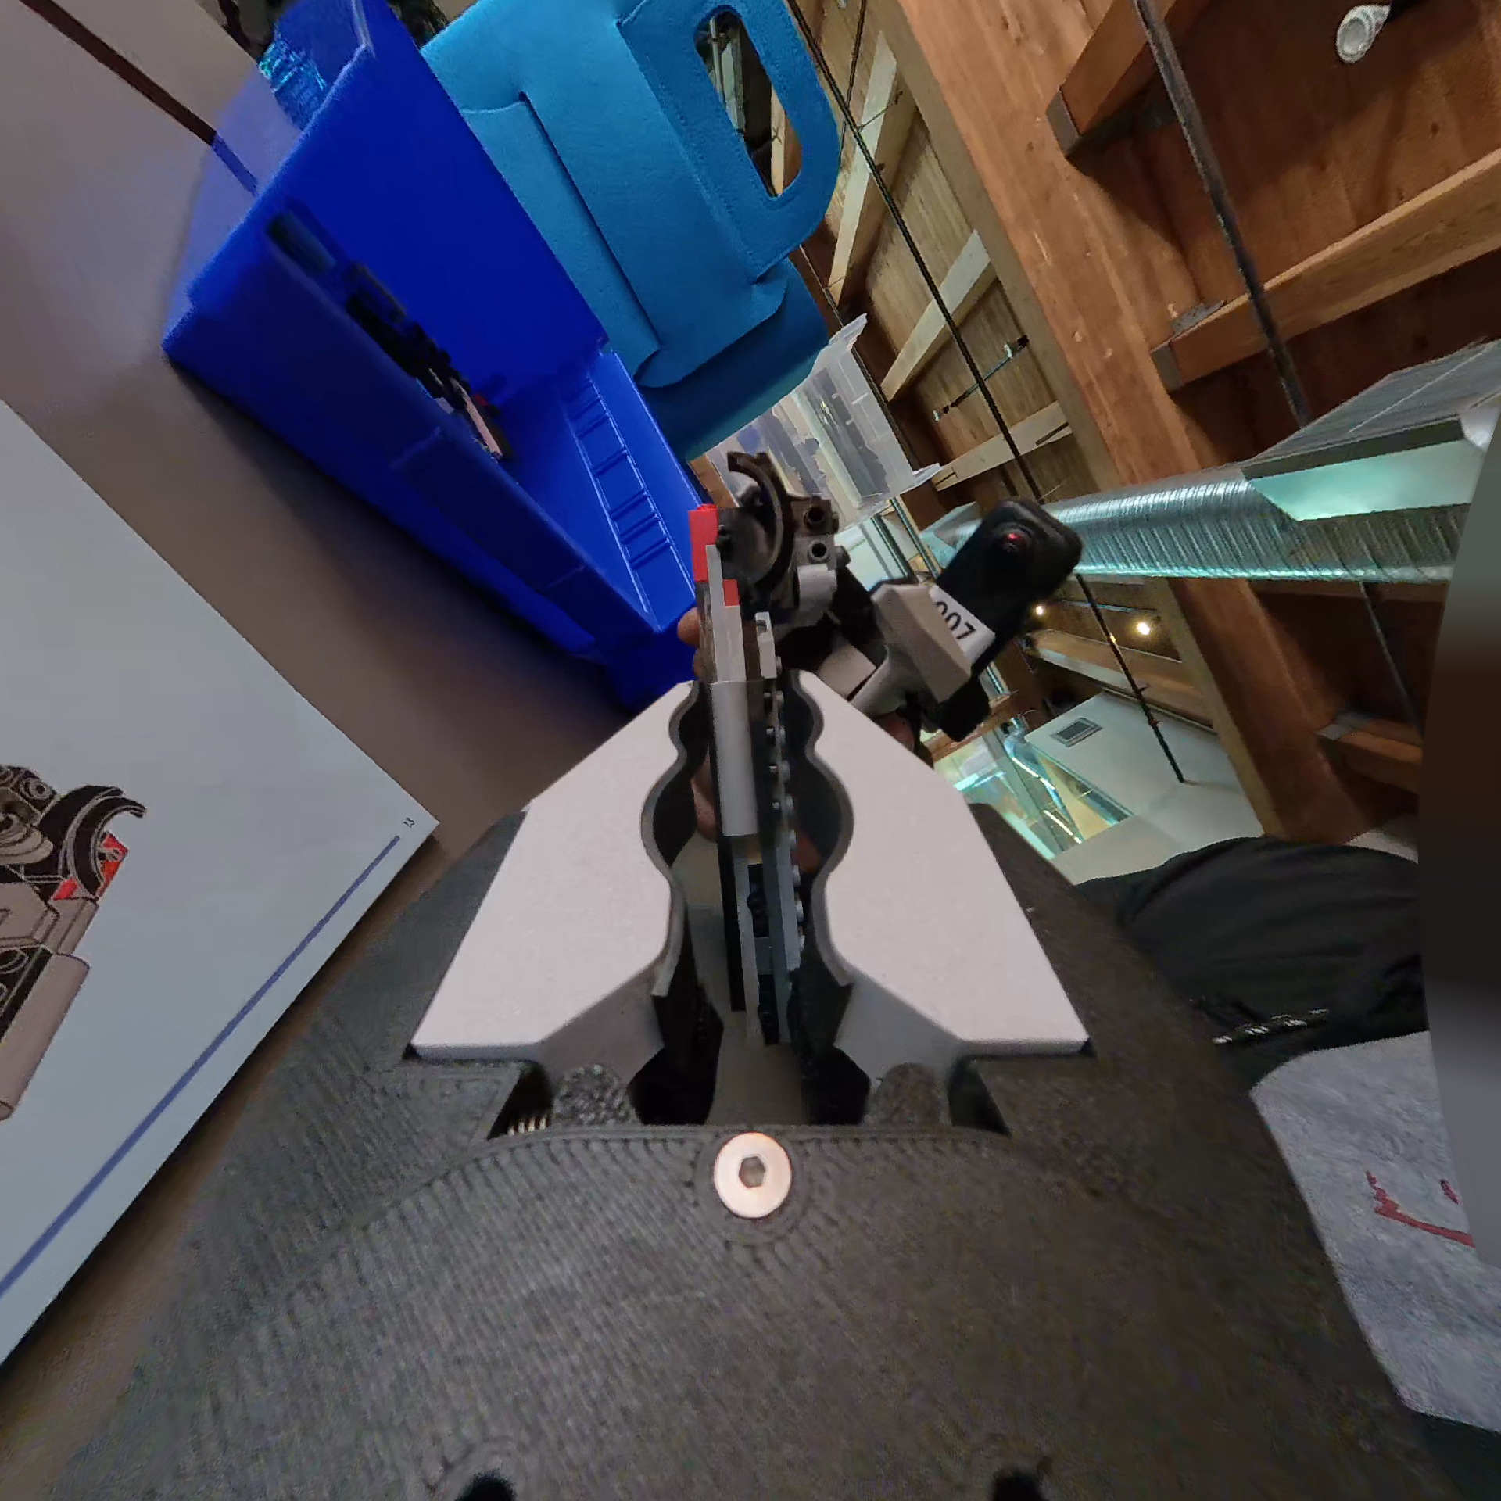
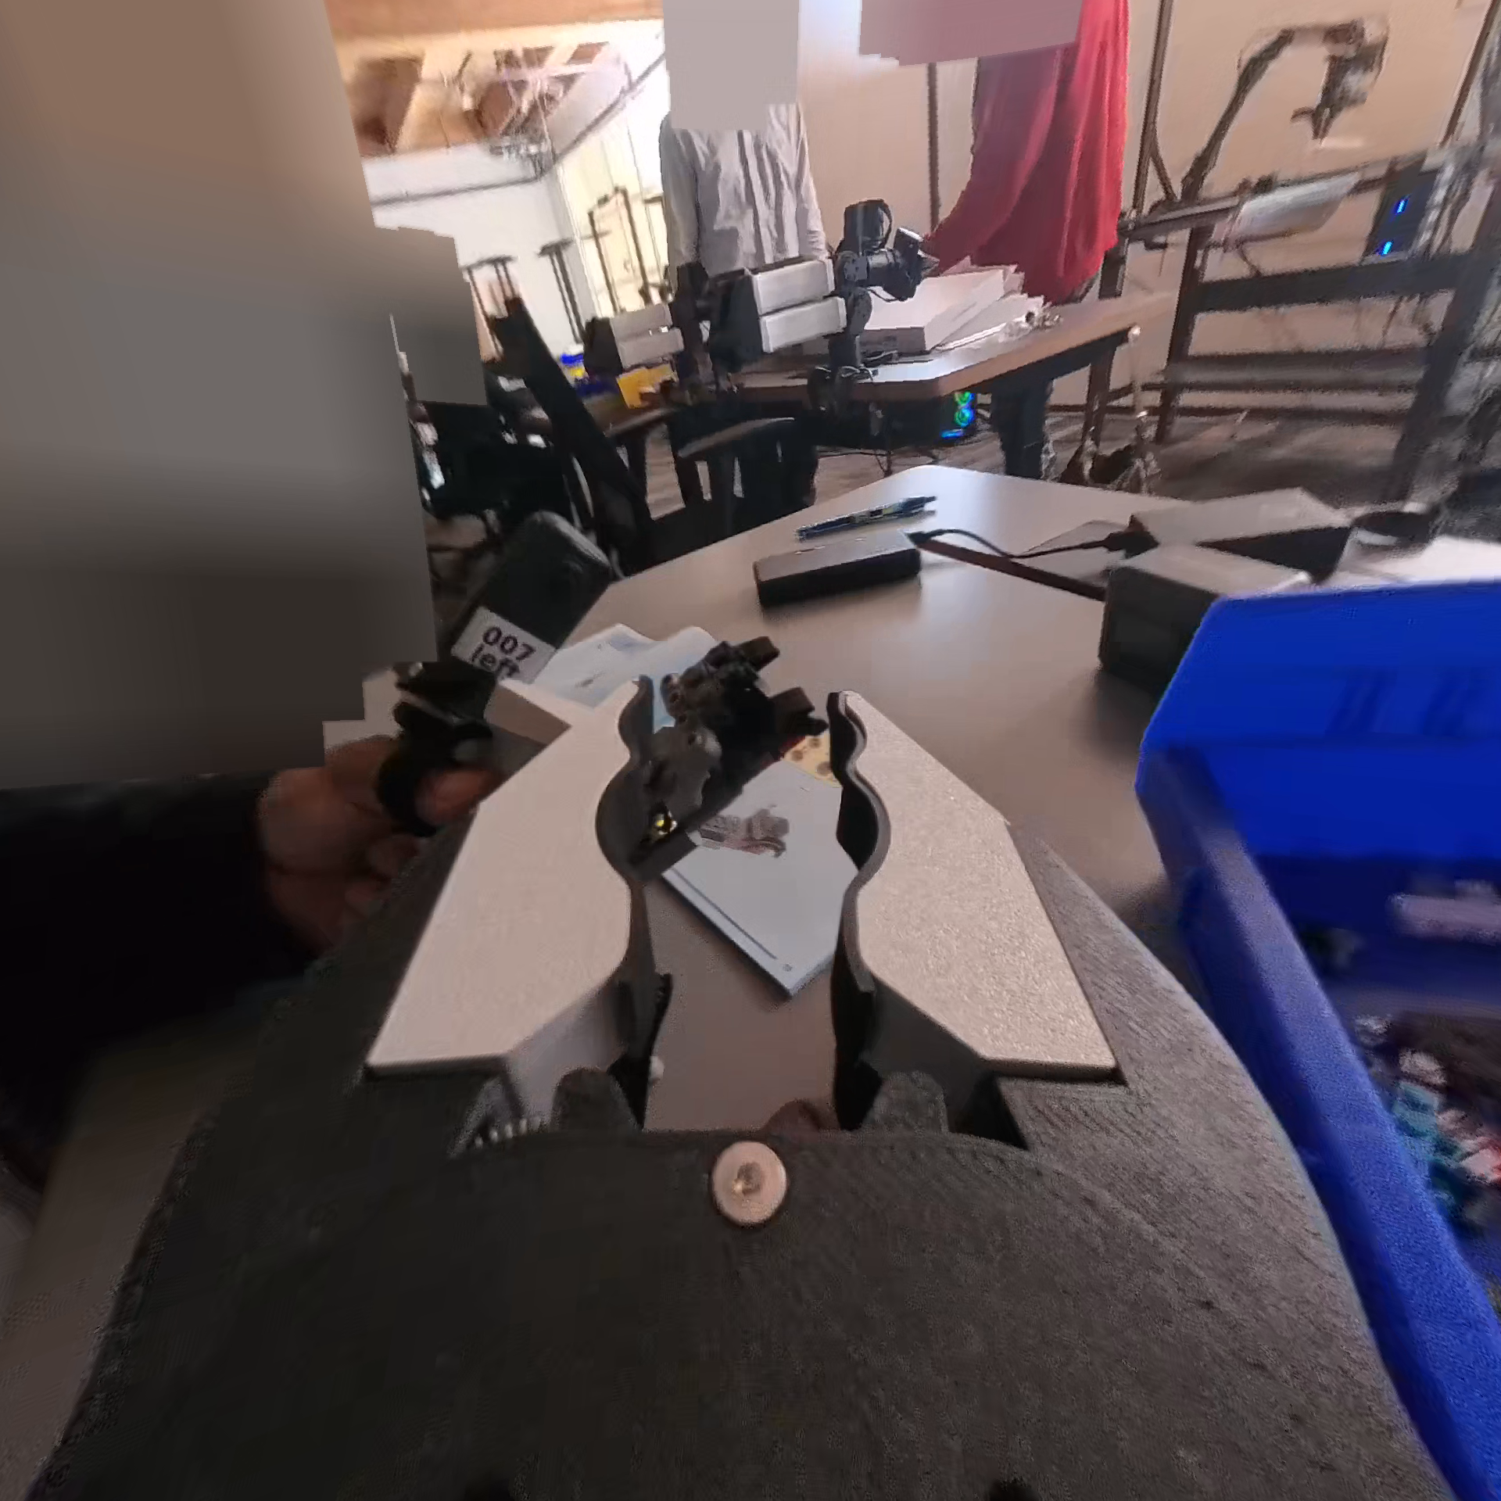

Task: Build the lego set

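Note:
My left gripper (image 1: 751, 690) is shut on the partly built lego model (image 1: 735, 642), a thin stack of grey, black and red pieces seen edge-on and held above the table. The model's dark far end, with a curved black piece, sticks out past the fingertips. My right gripper (image 2: 741, 698) is open, its jaws on either side of that dark end (image 2: 707, 755); the model sits close to the left finger. The right gripper also shows behind the model in the left wrist view (image 1: 918, 650). The left gripper's black body (image 2: 443, 723) shows at the left, held by a hand (image 2: 349, 828).
The instruction booklet (image 1: 162, 812) lies open on the grey table, below the model (image 2: 772, 901). A blue parts bin (image 1: 365, 284) (image 2: 1316, 731) stands to the right, with a teal felt bag (image 1: 650, 203) in it. A black power bank (image 2: 837, 564) and a pen (image 2: 865, 516) lie farther back. The gap from one gripper's tips to the other's is roughly 4 centimetres.

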A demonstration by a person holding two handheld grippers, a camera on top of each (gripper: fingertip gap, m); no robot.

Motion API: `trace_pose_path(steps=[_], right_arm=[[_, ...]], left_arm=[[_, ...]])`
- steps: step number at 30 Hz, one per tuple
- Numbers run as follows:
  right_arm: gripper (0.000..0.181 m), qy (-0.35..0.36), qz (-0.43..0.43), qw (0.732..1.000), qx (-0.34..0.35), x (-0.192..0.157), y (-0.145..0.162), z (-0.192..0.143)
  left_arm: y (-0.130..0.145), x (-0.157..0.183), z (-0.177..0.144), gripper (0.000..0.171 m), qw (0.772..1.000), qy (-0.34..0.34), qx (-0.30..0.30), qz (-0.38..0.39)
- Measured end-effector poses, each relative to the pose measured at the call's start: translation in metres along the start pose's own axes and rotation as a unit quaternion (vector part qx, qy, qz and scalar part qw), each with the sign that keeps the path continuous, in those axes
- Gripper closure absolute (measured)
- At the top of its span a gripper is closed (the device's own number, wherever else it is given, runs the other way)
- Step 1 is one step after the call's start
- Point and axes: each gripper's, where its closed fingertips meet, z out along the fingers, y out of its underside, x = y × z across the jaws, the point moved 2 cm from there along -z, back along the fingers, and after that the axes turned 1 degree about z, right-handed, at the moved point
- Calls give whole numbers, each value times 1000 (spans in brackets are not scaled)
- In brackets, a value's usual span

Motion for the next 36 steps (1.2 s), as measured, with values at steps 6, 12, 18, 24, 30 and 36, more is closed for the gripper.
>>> trace_pose_path(steps=[6, 12, 18, 24, 30, 36], right_arm=[[136, 23, -14, 999, -20, 7, 7, 2], [135, 29, -28, 999, -24, 4, 5, -4], [151, -31, -80, 984, -156, -18, 57, -16], [155, -82, -140, 946, -282, -31, 107, -21], [158, -87, -135, 942, -294, -29, 111, -19], [162, -85, -155, 930, -322, -30, 120, -17]], left_arm=[[2, 0, 1, 153, 1000, -6, -8, 8], [-7, -7, -15, 153, 999, -25, 12, -32], [-2, -17, -60, 153, 989, -52, 62, -121], [26, 4, -83, 153, 982, -38, 97, -161], [51, 19, -92, 154, 979, -34, 103, -171], [46, 15, -89, 154, 980, -33, 103, -164]])
